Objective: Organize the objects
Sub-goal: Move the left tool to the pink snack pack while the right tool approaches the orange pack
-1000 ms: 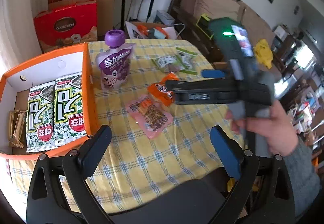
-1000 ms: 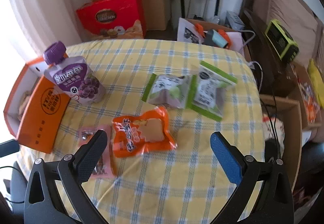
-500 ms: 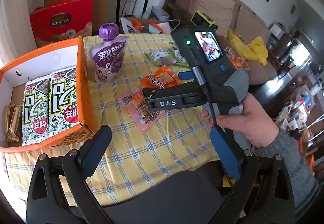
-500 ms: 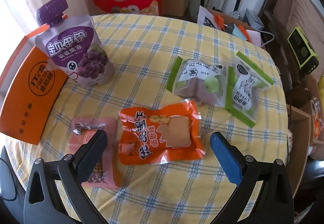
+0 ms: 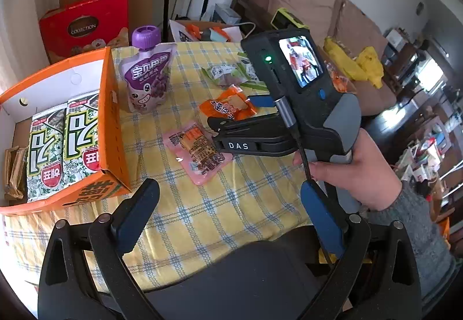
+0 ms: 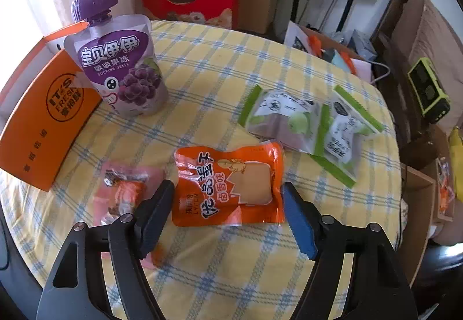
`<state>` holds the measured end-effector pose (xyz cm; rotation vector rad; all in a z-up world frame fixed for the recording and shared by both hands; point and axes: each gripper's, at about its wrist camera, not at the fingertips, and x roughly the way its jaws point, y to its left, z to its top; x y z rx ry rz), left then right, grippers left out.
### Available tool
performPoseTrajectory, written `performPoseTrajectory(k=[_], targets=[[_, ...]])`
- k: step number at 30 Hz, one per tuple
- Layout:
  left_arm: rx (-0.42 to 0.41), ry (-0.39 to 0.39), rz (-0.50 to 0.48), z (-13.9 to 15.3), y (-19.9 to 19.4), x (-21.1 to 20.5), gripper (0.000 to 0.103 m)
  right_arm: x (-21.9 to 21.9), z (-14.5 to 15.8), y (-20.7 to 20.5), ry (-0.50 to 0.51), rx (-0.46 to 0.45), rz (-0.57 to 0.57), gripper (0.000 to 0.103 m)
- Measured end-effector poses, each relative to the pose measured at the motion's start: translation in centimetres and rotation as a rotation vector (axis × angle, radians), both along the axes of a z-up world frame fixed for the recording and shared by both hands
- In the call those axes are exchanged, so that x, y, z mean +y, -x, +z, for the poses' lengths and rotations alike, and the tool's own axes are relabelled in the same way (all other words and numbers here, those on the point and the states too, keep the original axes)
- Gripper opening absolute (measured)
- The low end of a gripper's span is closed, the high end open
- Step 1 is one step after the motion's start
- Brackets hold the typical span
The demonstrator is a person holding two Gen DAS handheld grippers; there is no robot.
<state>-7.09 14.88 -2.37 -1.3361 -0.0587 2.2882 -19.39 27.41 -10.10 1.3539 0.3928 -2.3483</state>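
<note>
Right tongs (image 6: 227,214) have just been closing, jaws now narrowed around the orange snack packet (image 6: 227,185) that lies flat on the checked tablecloth (image 6: 220,74); the pads flank its two side edges, seemingly not yet pinching. That reads as the pick beginning. Left tongs (image 5: 228,211) hang spread and empty near the orange box (image 5: 111,106).

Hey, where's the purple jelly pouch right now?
The purple jelly pouch stands upright on the checked tablecloth, far left in the right wrist view, right beside the orange box.
</note>
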Motion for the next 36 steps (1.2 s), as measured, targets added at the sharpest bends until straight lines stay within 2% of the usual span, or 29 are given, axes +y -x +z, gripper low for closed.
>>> performPoseTrajectory(k=[5,11,14,20,24,27,31,36], targets=[[-0.006,0.007,-0.011,-0.2,-0.1,0.9,0.097,3.2,1.1,-0.5,0.134,-0.040,-0.069,0.075],[-0.019,0.049,0.027,-1.2,1.1,2.1,0.097,6.3,3.2,-1.3,0.183,-0.021,-0.133,0.076],[-0.029,0.099,0.048,-2.2,2.1,3.0,0.097,7.5,4.0,-1.8,0.193,-0.009,-0.159,0.076],[-0.060,0.115,0.080,-3.9,3.9,4.2,0.093,9.8,4.6,-2.7,0.215,-0.002,-0.206,0.076],[-0.072,0.159,0.120,-5.2,5.2,4.5,0.092,10.8,5.0,-3.8,0.215,0.032,-0.236,0.076],[-0.101,0.157,0.167,-6.3,6.0,4.0,0.092,10.9,5.3,-4.3,0.200,0.063,-0.246,0.076],[-0.148,0.160,0.180,-7.7,6.6,3.7,0.092,11.0,5.4,-4.8,0.195,0.083,-0.252,0.076],[-0.140,0.170,0.194,-8.2,6.9,4.3,0.093,11.0,5.4,-5.1,0.201,0.085,-0.249,0.076]])
